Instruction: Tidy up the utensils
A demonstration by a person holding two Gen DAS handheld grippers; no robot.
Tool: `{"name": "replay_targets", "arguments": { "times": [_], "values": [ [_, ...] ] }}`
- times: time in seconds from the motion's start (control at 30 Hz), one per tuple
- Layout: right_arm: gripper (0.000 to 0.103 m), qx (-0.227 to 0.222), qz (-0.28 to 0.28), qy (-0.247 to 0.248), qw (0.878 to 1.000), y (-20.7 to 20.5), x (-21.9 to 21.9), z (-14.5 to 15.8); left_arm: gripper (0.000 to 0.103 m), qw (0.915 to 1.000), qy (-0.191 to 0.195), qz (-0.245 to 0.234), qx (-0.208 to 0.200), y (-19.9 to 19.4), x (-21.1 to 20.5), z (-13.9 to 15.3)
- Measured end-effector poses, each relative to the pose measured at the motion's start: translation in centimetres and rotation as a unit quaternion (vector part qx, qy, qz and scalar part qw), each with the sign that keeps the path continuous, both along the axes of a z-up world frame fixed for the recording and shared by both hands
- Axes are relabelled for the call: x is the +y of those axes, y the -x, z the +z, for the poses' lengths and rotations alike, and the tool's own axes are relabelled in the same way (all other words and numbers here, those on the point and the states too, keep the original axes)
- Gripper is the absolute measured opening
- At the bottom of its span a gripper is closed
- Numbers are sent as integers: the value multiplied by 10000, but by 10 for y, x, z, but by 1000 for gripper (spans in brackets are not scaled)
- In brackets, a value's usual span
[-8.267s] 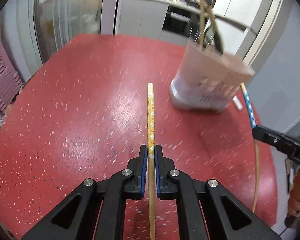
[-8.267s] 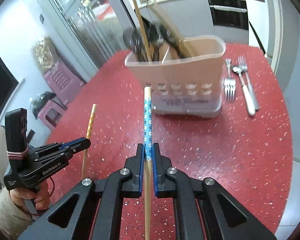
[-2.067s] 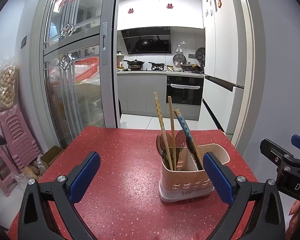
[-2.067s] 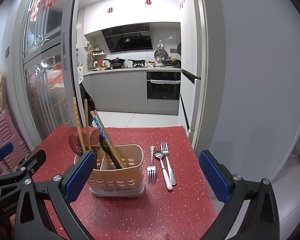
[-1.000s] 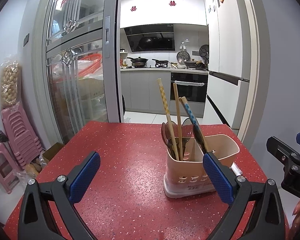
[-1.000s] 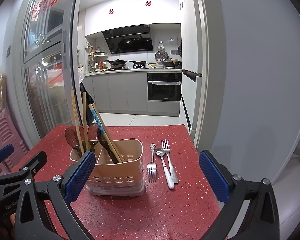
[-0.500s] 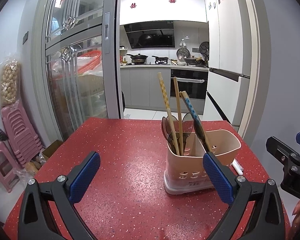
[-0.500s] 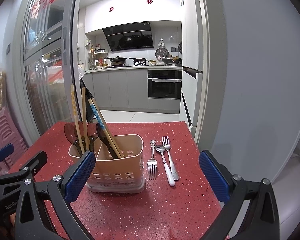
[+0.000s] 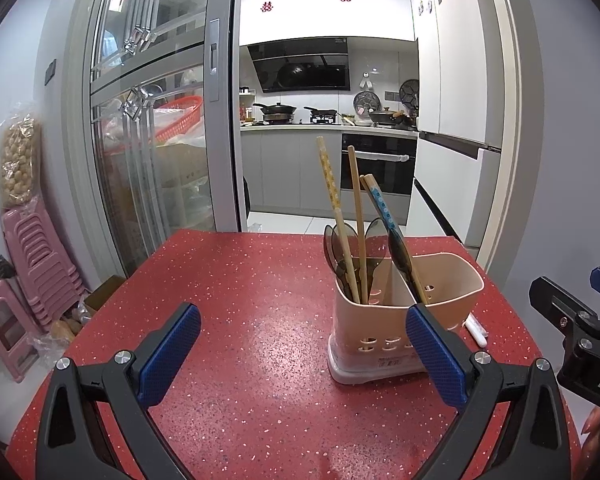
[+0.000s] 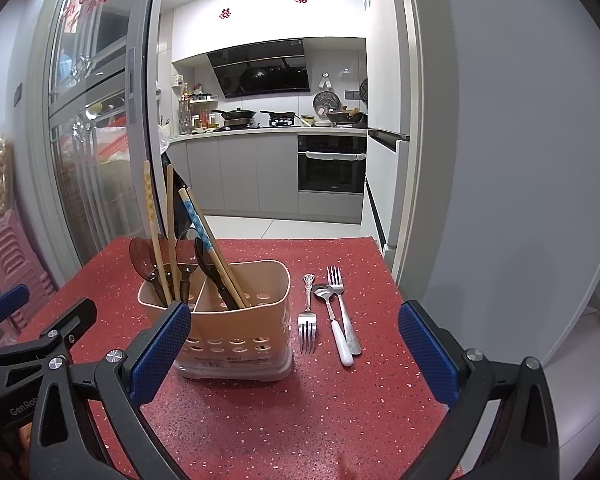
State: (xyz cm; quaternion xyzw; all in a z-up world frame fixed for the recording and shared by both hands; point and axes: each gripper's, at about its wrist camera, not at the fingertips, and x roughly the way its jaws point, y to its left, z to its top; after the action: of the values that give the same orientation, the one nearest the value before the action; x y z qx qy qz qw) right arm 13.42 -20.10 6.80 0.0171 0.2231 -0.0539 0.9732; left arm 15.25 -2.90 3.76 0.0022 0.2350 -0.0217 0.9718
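Two forks (image 10: 307, 320) and a spoon (image 10: 332, 314) beside the pink utensil caddy (image 10: 240, 332) on the red surface (image 10: 300, 408), chopsticks (image 10: 204, 240) and dark spoons (image 10: 186, 264) inside, left tool (image 9: 300, 356) and right tool (image 10: 296, 356) both spread wide, empty.

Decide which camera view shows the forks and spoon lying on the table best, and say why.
The right wrist view: both forks and the spoon lie in full sight beside the utensil holder. In the left wrist view the holder hides all but one white handle tip.

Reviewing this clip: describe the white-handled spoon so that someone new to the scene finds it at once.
On the red speckled table, look just right of the beige utensil caddy, where three pieces of cutlery lie side by side. The white-handled spoon is the middle one, between two all-metal forks; it alone has a white handle.
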Motion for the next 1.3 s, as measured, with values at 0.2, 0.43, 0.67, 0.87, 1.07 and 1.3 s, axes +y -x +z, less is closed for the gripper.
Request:
{"name": "replay_targets", "arguments": {
  "times": [0.2,0.43,0.67,0.87,1.07,1.3],
  "values": [
    [103,-16,25,-10,10000,1,2,-1,103,10000,17,9,15,0,1,0],
    [103,-20,42,-19,10000,1,1,-2,103,10000,13,-2,14,0,1,0],
    [103,-31,42,-14,10000,2,1,-2,103,10000,18,-9,18,1,1,-1],
    [103,-34,50,-22,10000,2,1,-1,103,10000,25,14,20,1,1,0],
    [103,-46,62,-10,10000,2,2,1,103,10000,29,26,36,0,2,0],
    [103,-49,78,-8,10000,3,2,2,103,10000,26,25,40,0,2,0]
  ]
}}
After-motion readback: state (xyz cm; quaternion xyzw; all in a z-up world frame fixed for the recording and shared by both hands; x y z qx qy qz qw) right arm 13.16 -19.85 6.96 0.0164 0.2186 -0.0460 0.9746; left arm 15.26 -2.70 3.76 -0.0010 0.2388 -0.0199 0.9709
